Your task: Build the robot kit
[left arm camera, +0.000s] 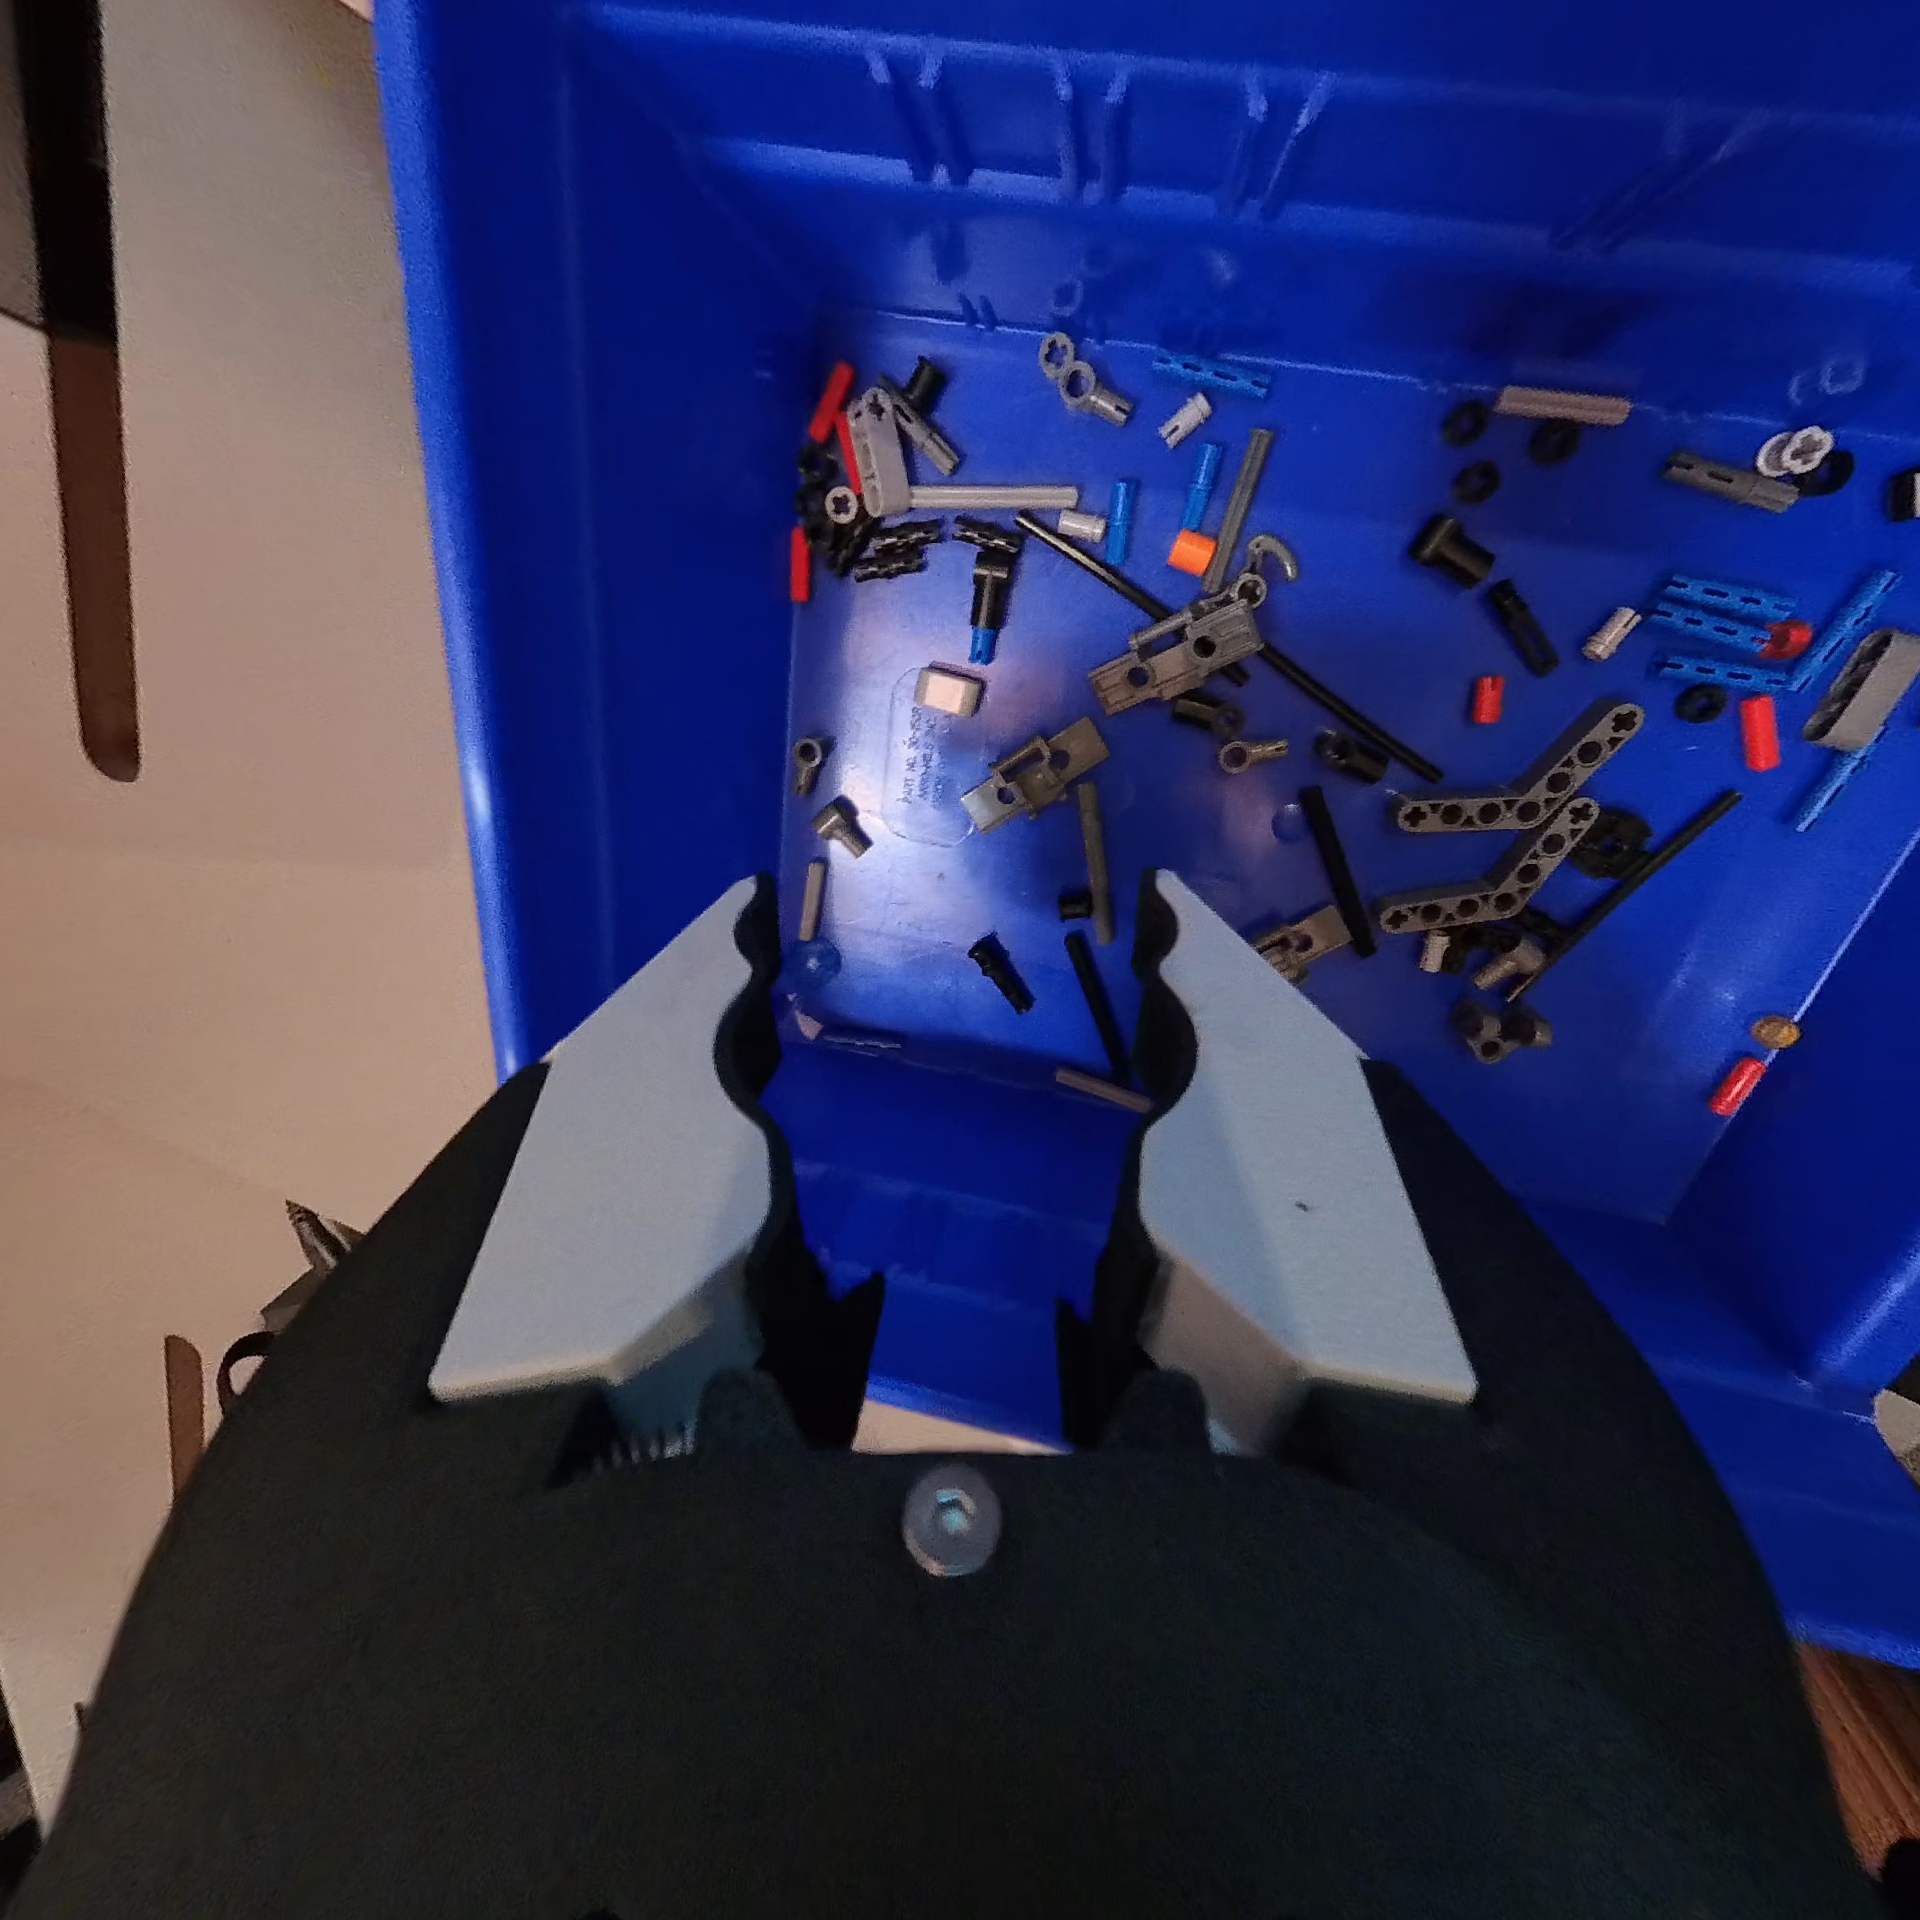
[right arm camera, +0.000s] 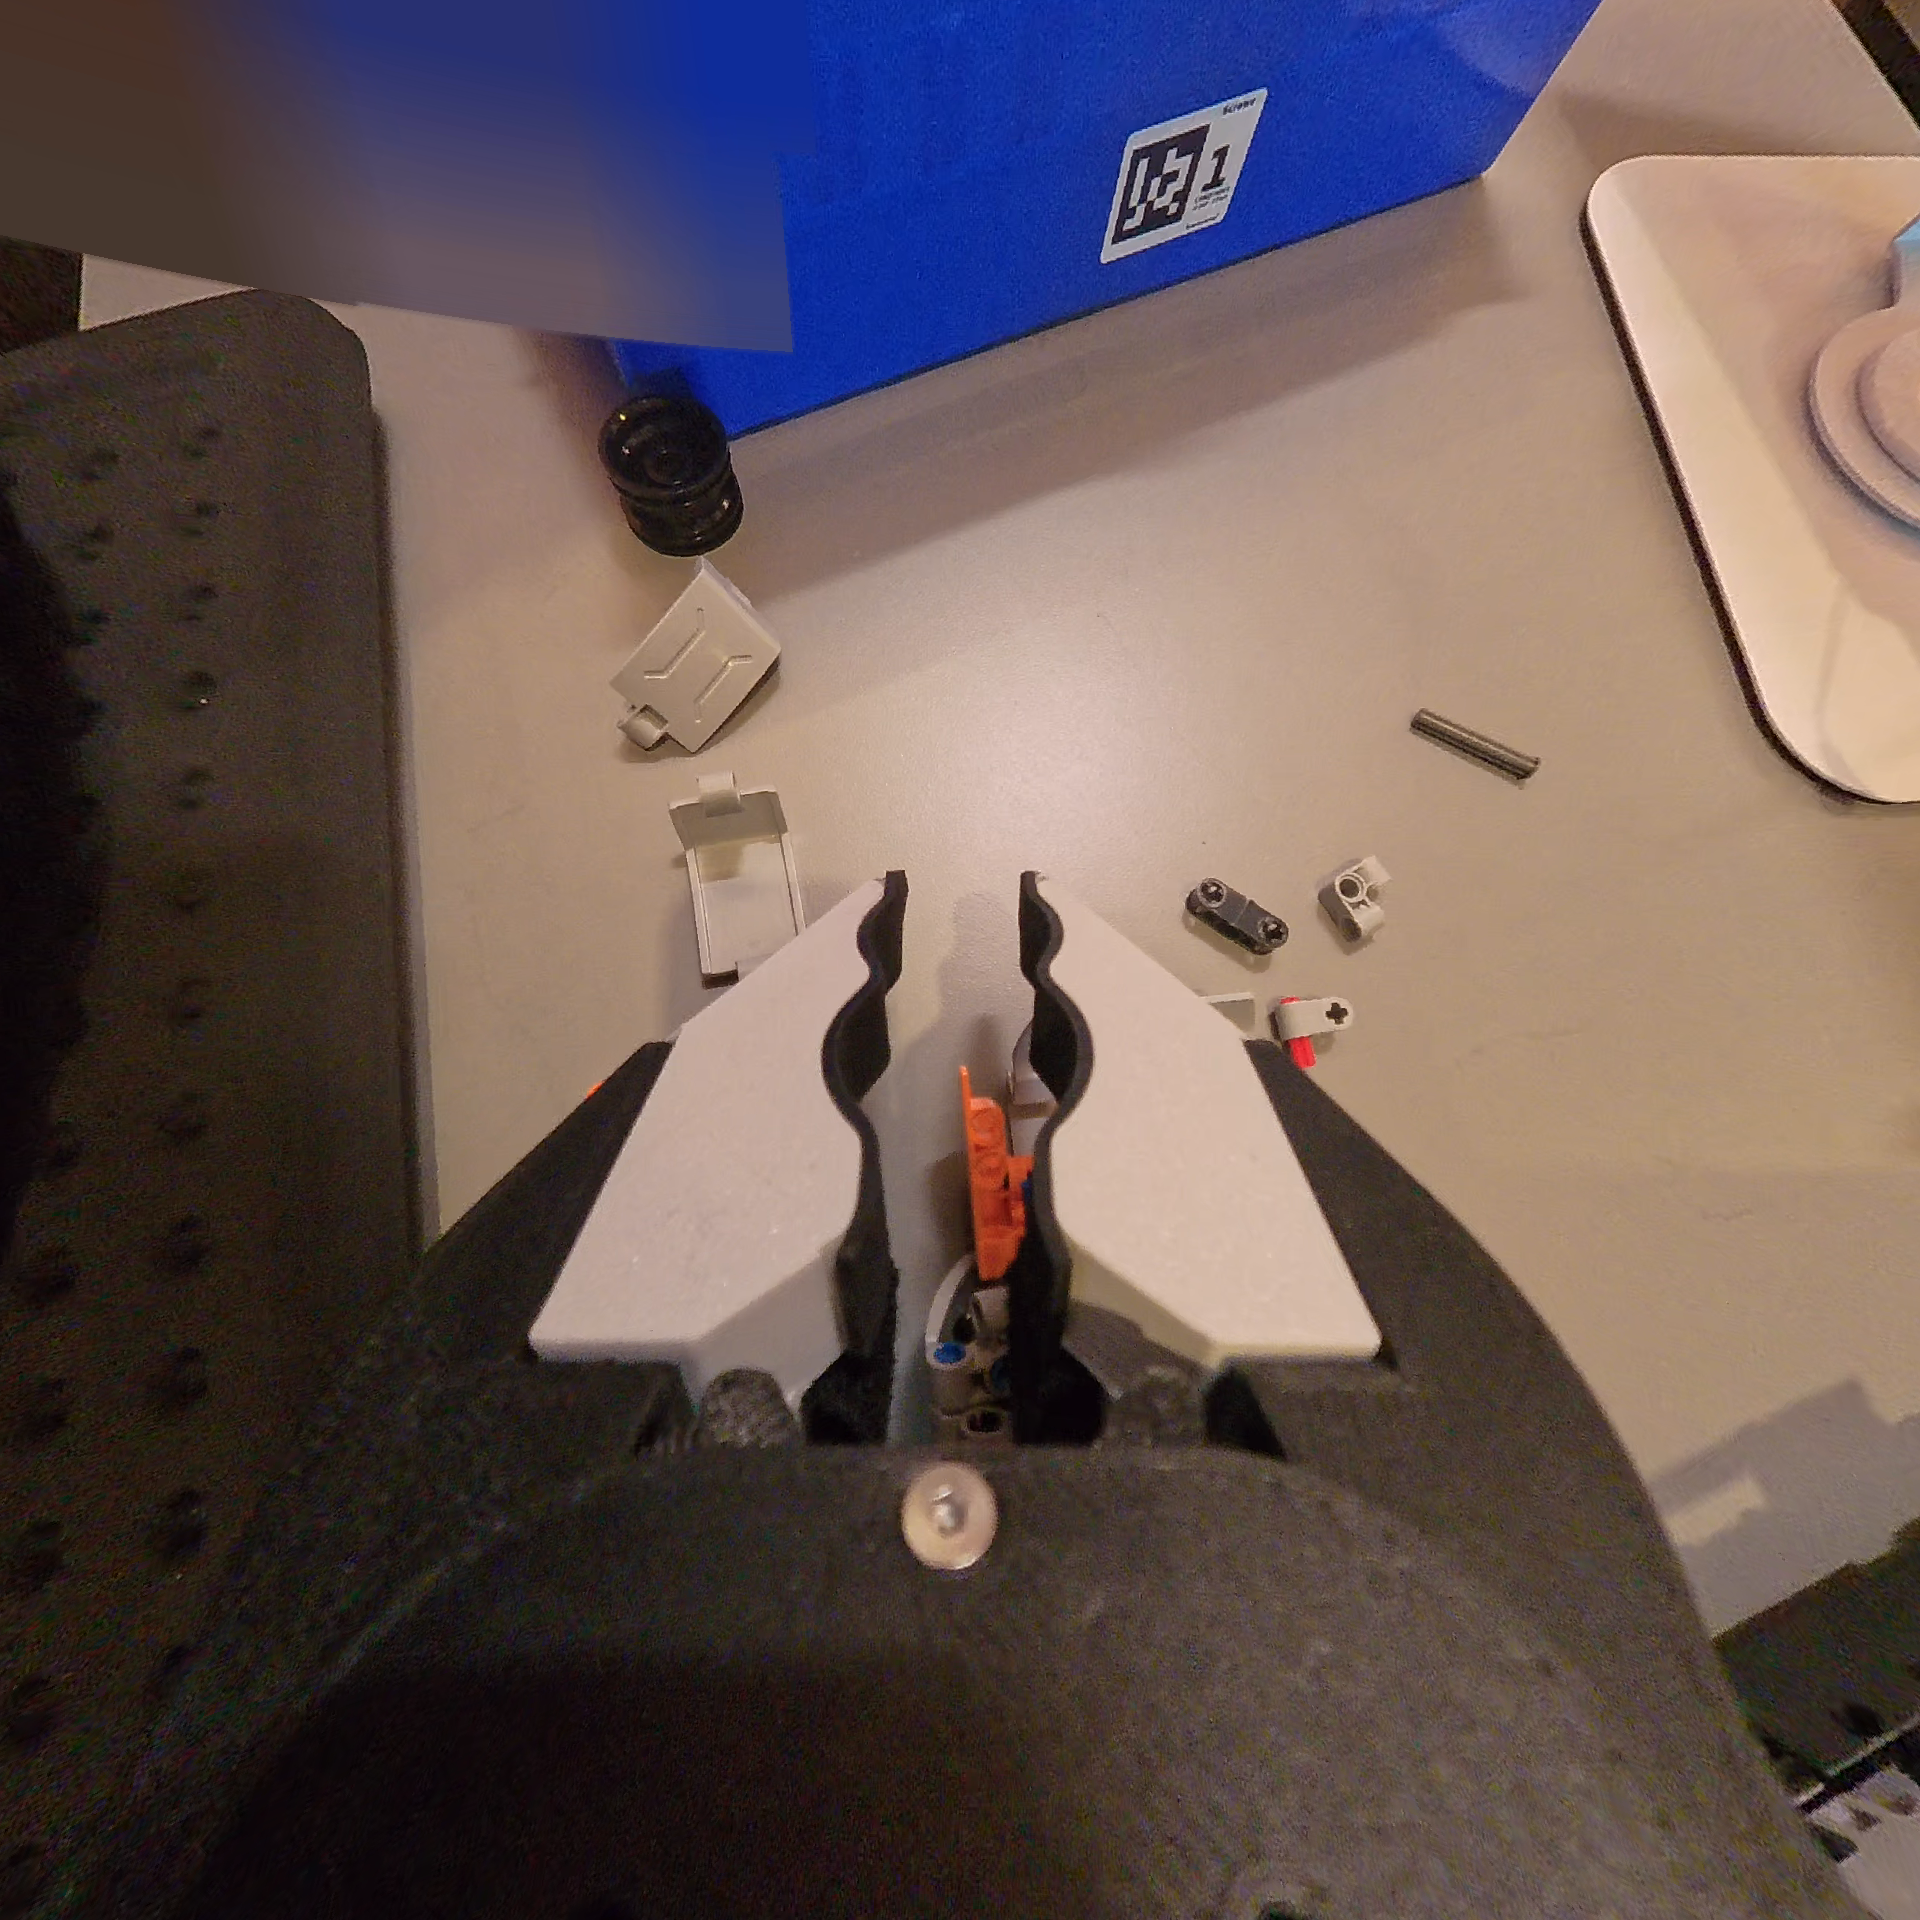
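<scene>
My left gripper (left arm camera: 956, 883) is open and empty, hovering over a blue bin (left arm camera: 623, 520). Several small building parts lie on the bin floor: grey bent beams (left arm camera: 1507, 810), a long black axle (left arm camera: 1226, 644), an orange bush (left arm camera: 1192, 551), and red, blue and black pins. A short black pin (left arm camera: 1003, 971) lies just beyond the fingertips. My right gripper (right arm camera: 961, 878) is over the grey table with its jaws narrowly apart. An orange and grey assembly (right arm camera: 992, 1174) shows in the gap, against the right finger and clear of the left one.
On the table (right arm camera: 1143, 623) lie a black wheel (right arm camera: 673, 483), a grey panel (right arm camera: 696, 665), a grey frame piece (right arm camera: 738, 883), a dark axle (right arm camera: 1473, 743) and small connectors (right arm camera: 1236, 912). The blue bin (right arm camera: 987, 208) stands behind, a white tray (right arm camera: 1714, 468) right, a black pad (right arm camera: 187, 727) left. The grippers' ends are close to 35 centimeters from one another. Measured from the fingertips, the long black axle (left arm camera: 1226, 644) is 6 centimeters or so from the left gripper and 25 centimeters from the right.
</scene>
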`<state>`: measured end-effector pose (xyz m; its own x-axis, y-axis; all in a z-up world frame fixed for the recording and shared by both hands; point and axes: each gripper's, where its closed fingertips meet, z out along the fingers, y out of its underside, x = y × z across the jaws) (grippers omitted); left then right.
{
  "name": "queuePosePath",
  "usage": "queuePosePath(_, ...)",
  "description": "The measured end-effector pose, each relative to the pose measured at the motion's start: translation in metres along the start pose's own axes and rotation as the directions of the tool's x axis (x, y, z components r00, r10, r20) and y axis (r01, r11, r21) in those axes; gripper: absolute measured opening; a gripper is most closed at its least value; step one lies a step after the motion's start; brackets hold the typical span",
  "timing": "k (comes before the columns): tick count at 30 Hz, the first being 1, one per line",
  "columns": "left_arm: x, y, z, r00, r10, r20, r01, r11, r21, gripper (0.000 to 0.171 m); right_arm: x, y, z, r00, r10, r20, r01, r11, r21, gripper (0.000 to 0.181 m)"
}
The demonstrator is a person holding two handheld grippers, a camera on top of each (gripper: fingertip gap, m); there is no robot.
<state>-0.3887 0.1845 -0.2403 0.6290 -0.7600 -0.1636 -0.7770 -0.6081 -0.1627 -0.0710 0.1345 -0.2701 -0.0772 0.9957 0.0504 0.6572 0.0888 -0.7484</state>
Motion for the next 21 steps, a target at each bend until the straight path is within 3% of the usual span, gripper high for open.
queuePosePath(14,0.006,-0.005,0.006,0.999,0.032,-0.028,-0.032,0.999,0.013,0.060,0.000,0.001,0.000,1.000,-0.001,-0.001,0.001,1.000,-0.006,0.020)
queuePosePath(17,0.012,-0.012,0.014,0.997,0.050,-0.064,-0.050,0.999,0.015,0.064,0.000,0.001,0.001,1.000,0.000,0.000,0.000,1.000,-0.007,0.020)
queuePosePath(21,0.029,-0.029,0.036,0.984,0.120,-0.130,-0.119,0.993,0.017,0.083,0.000,0.002,0.001,1.000,0.000,0.001,0.000,1.000,-0.010,0.020)
